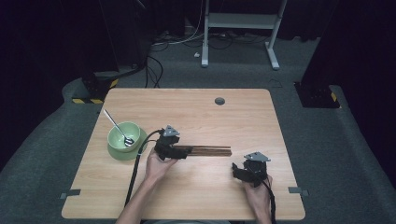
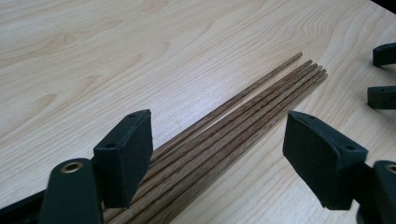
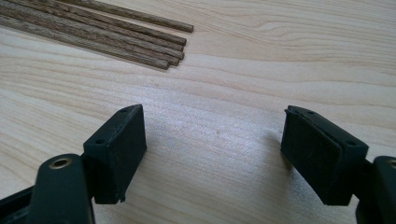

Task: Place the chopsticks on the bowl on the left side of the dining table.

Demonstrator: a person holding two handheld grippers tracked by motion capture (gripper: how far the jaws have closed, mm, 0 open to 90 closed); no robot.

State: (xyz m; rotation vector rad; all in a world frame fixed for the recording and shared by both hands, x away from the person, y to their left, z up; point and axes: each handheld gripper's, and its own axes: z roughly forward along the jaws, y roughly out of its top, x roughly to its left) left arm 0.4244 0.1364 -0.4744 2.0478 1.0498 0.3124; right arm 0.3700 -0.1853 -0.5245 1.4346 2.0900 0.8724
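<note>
A bundle of several brown wooden chopsticks (image 1: 210, 150) lies flat on the table's middle, pointing right. My left gripper (image 1: 180, 151) is open over their left ends; in the left gripper view the chopsticks (image 2: 233, 126) run between its wide-apart jaws, gripper midpoint (image 2: 219, 154). My right gripper (image 1: 238, 171) rests open on bare wood to the lower right of the bundle. In the right gripper view nothing lies between the jaws of that gripper (image 3: 212, 149), and the chopstick tips (image 3: 154, 46) show at the upper left. The right gripper's fingertips (image 2: 380, 95) appear at the left gripper view's right edge.
A green bowl (image 1: 123, 136) on a green saucer (image 1: 116, 153) stands at the table's left, with a metal spoon (image 1: 116, 127) leaning in it. A round cable hole (image 1: 219, 101) sits near the far edge. Bare tabletop (image 1: 196, 196) lies along the near side.
</note>
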